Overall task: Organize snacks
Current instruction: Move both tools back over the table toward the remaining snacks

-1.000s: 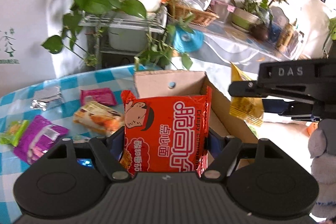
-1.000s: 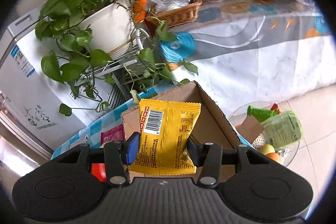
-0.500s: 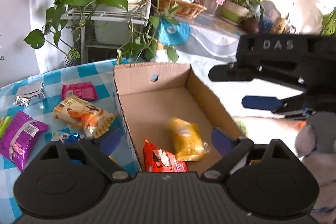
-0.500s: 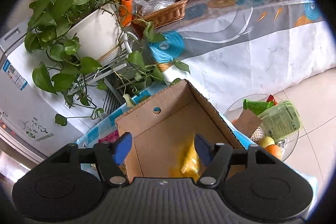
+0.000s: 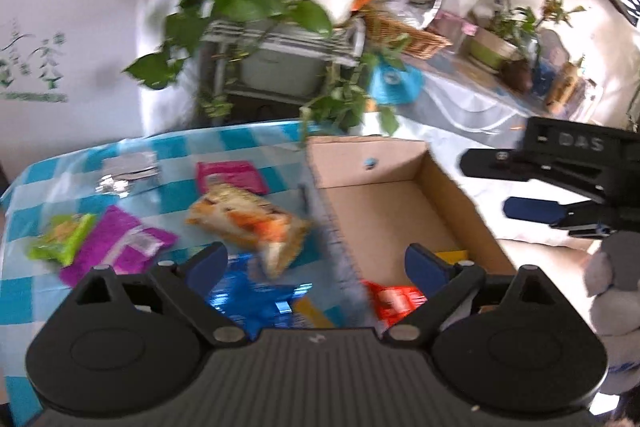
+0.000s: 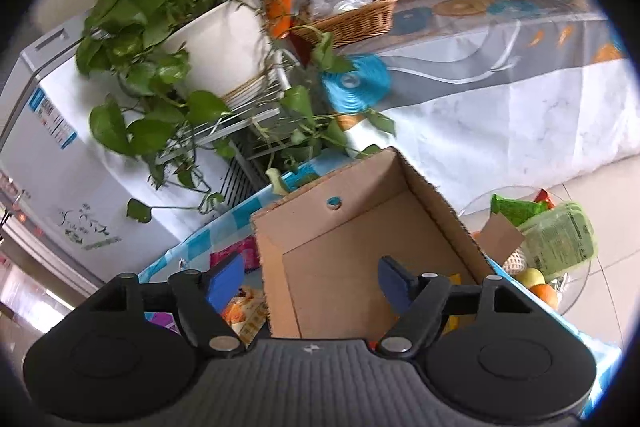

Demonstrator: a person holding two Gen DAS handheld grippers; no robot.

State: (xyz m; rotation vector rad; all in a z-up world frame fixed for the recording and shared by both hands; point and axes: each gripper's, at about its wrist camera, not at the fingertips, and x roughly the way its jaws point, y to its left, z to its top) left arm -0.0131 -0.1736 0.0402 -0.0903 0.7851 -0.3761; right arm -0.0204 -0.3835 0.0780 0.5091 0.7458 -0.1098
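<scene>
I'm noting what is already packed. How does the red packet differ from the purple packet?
The red packet lies inside the cardboard box, at its near end; the purple packet lies outside it on the checked tablecloth. The red packet is partly hidden behind the left gripper; the purple packet shows almost whole. Both are flat sealed snack packets, and neither is gripped.

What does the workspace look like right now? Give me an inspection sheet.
Surface: checked cloth, mostly bare.
Job's things: box holds red pack and yellow pack; orange pack, pink pack, purple pack, green pack, silver pack, blue pack lie outside it.
Clutter: nothing seen.
Grippers: left gripper and right gripper have just been opening, jaws empty.
Cables: nothing seen.
Surroundings: plants, basket, fruit bowl.
</scene>
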